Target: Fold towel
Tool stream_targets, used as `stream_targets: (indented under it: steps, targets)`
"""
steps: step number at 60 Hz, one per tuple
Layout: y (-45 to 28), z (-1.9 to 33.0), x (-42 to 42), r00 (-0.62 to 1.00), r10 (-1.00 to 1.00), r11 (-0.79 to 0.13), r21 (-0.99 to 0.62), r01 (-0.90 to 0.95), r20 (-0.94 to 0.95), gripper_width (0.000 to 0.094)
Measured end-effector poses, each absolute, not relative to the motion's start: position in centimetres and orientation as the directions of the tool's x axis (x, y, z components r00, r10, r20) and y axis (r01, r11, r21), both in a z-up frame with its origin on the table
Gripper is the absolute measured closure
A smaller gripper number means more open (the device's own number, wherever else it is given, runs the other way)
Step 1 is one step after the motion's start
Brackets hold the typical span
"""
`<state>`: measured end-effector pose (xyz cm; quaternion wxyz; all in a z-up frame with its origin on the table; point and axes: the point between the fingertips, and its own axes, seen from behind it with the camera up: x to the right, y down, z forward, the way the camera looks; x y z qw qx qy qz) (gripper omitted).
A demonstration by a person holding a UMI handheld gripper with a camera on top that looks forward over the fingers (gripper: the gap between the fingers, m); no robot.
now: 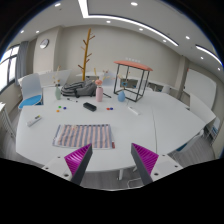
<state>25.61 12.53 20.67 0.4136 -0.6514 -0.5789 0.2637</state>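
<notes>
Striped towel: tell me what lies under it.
The striped towel lies flat on the white table, just ahead of the open gripper. Anything beneath the cloth is covered, so cannot be seen.

Your towel (pixel 84 135) is striped pink, grey and white on a white tabletop (pixel 150 120); the tool (pixel 112 158) has magenta pads (pixel 78 157).

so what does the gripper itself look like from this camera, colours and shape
Only the gripper fingertips show: two dark fingers, each with a bright magenta pad on its inner face. The pads look ribbed or striped and roughly wedge-shaped. No cables, markings, hand or sleeve are visible.
</notes>
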Motion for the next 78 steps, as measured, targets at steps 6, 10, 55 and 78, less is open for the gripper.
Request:
stream_targets:
  steps: [6, 10, 55, 78]
  targets:
    - [11.0, 20.5, 25.6, 0.158, 0.980, 0.016, -0.839, 0.545, 0.121, 0.0088]
    - [9.0, 20.0, 25.9, 0.132, 0.986, 0.009, -0.836, 0.549, 0.098, 0.0087]
    - [-15.9, 9.5, 11.9, -0.004, 0.997, 0.063, -0.823, 0.565, 0.074, 0.0096]
    - [-14.2, -0.5, 1.2, 0.006, 0.992, 0.096, -0.783, 0.614, 0.126, 0.0194]
